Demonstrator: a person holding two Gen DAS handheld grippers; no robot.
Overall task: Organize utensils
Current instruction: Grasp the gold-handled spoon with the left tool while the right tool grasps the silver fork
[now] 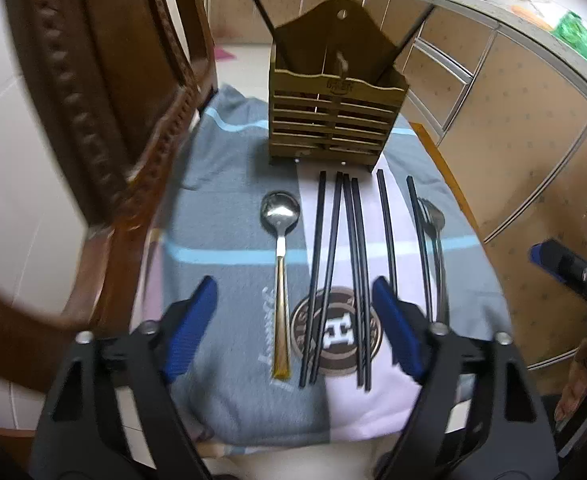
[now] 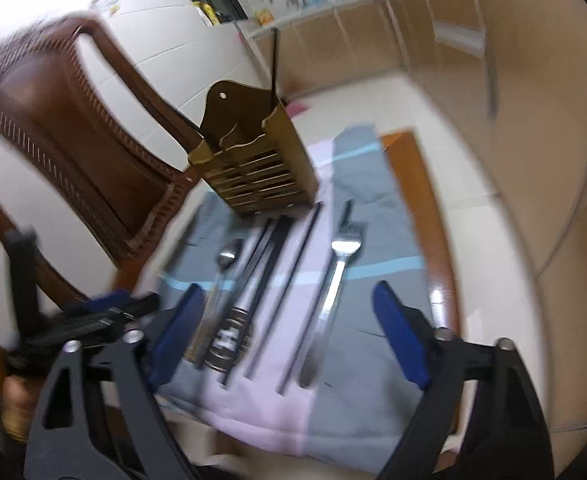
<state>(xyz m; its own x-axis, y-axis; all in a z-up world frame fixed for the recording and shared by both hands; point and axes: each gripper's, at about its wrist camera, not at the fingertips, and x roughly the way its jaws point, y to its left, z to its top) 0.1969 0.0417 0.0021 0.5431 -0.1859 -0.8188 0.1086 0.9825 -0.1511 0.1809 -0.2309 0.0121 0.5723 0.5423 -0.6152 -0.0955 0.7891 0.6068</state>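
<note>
A wooden slatted utensil holder (image 1: 333, 112) stands at the far end of a grey and pink cloth (image 1: 221, 184); two black chopsticks lean out of it. In front of it lie a spoon (image 1: 280, 240) with a gold handle, several black chopsticks (image 1: 335, 264) and a steel fork (image 1: 435, 248). My left gripper (image 1: 295, 324) is open above the near ends of the spoon and chopsticks. My right gripper (image 2: 289, 332) is open above the fork (image 2: 333, 292) and chopsticks (image 2: 289, 276). The holder (image 2: 253, 168) and the spoon (image 2: 225, 264) show blurred in the right wrist view.
A carved wooden chair (image 1: 105, 128) stands close on the left. Kitchen cabinets (image 1: 525, 120) run along the right and the back. The wooden table edge (image 2: 421, 208) shows past the cloth on the right. The other gripper (image 1: 573, 272) shows at the right edge.
</note>
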